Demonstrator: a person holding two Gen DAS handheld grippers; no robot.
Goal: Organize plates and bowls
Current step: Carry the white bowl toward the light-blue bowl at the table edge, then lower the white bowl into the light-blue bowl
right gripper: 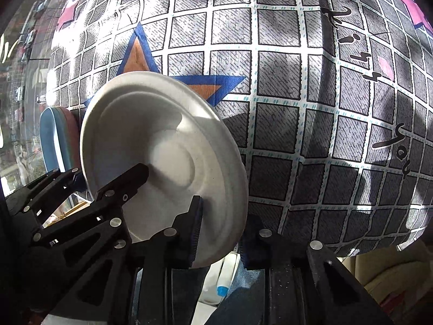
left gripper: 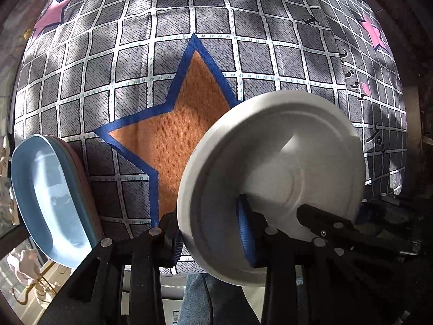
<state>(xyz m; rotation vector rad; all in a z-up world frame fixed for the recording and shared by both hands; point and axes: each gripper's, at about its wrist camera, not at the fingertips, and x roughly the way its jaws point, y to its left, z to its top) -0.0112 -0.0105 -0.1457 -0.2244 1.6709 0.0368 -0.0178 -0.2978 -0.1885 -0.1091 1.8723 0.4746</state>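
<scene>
We are holding the left gripper (left gripper: 213, 233) with its two fingers clamped on the near rim of a white plate (left gripper: 273, 168), one blue pad (left gripper: 245, 233) pressing on the plate's hollow face and the other finger sitting behind the rim. We are holding the right gripper (right gripper: 220, 235) the same way on the same white plate (right gripper: 162, 146), with its left finger lying on the inner face and its right finger standing behind the edge, so the rim is sitting pinched between them. In each wrist view the other gripper's black finger is reaching in over the plate's middle from the far side. The plate is standing tilted on edge, lifted clear of the checked cloth (left gripper: 243, 27), with its hollow face turned toward the cameras. In the left view it is hanging just right of the orange star (left gripper: 178, 130) printed on that cloth, covering the star's right arm; in the right view it is hiding most of the star. Well to the left of the star, at the cloth's edge, a blue oval dish (left gripper: 51, 197) is lying on top of a pink one (left gripper: 81, 168), apart from the plate. Near the cloth's right side, well away from the star, dark handwriting (right gripper: 389, 124) is running across the grey squares, and pink stars are showing toward the cloth's corners. Sunlight and shadow are falling in patches over the cloth.
</scene>
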